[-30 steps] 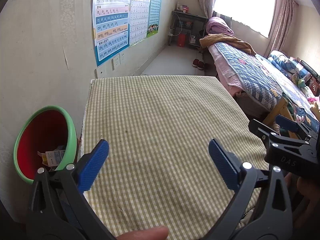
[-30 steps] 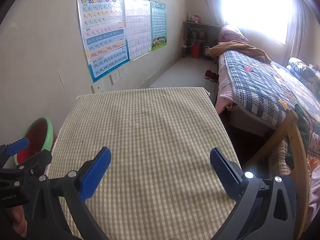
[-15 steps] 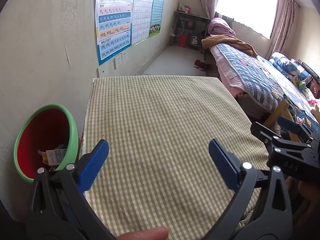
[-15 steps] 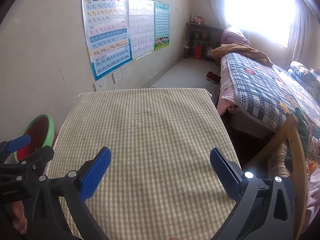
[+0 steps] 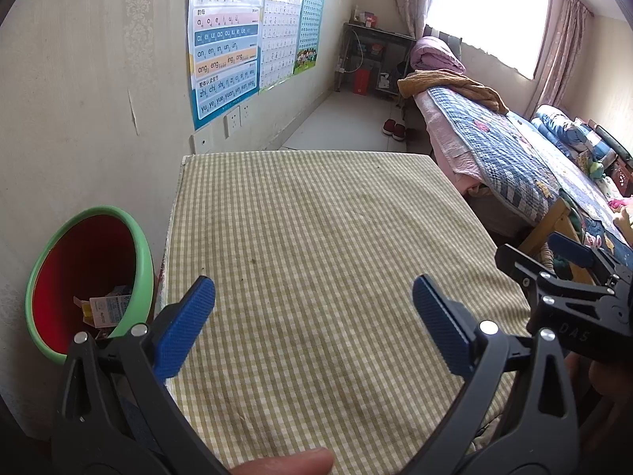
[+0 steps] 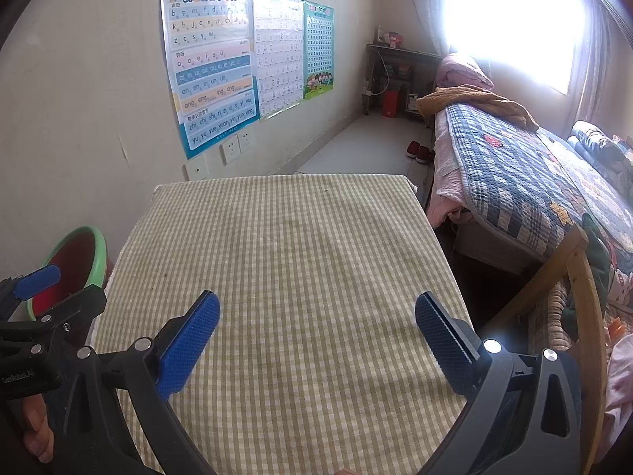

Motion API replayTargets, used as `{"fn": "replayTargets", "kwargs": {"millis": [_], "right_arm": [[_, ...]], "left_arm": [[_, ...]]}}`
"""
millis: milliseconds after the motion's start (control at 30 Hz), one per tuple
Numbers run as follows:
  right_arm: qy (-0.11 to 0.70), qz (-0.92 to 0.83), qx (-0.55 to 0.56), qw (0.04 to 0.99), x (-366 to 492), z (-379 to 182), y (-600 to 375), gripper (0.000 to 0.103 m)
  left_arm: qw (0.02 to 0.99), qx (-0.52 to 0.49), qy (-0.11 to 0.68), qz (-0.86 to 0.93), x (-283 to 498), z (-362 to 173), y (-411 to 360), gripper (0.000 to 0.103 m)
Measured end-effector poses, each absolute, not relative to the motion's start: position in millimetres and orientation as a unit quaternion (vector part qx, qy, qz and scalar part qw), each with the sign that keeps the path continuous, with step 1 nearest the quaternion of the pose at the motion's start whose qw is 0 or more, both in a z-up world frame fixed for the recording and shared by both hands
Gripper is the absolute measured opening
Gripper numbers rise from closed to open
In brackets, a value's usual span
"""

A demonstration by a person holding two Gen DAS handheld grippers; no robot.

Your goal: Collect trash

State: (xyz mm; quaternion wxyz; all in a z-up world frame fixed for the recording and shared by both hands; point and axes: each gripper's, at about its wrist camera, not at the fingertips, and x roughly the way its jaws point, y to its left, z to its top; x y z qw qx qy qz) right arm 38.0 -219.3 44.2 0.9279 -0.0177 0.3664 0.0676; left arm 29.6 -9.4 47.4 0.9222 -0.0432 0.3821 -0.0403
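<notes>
We hold both claws side by side over the near end of the desk [image 5: 316, 245], and neither carries anything. The left claw [image 5: 314, 312] has its blue pads spread wide with only checked cloth between them; the right claw [image 6: 316, 334] is spread just as wide, also empty. From the left wrist view the right claw shows at the desk's right edge, and from the right wrist view the left claw sits at the desk's left edge, so we judge the pair parked level, ready and waiting rather than reaching.

Nothing lies loose on the desk's green-and-cream cloth in either view, apart from a few small dark specks. The trash [image 5: 105, 308] is off the desk's left edge, low down: crumpled paper packaging, one piece with a white printed label, sits at the bottom of the wastebasket [image 5: 142, 261], red inside with a green rim. That basket stands on the floor, close beside the desk's left side and against the wall, its mouth tilted toward us, handy for the left claw to drop into.

By our reading the collecting looks finished, or nearly so, since we see nothing left on the desk to grab.
</notes>
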Motion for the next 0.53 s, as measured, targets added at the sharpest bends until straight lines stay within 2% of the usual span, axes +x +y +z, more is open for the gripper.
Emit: {"fn": "replayTargets", "kwargs": {"millis": [533], "right_arm": [[0.369,0.066,-0.019,0.927,38.5,44.0,-220.3,0.096]], "left_arm": [[0.923,-0.043,0.380,-0.041,27.5,47.1,-11.8,0.098]]}}
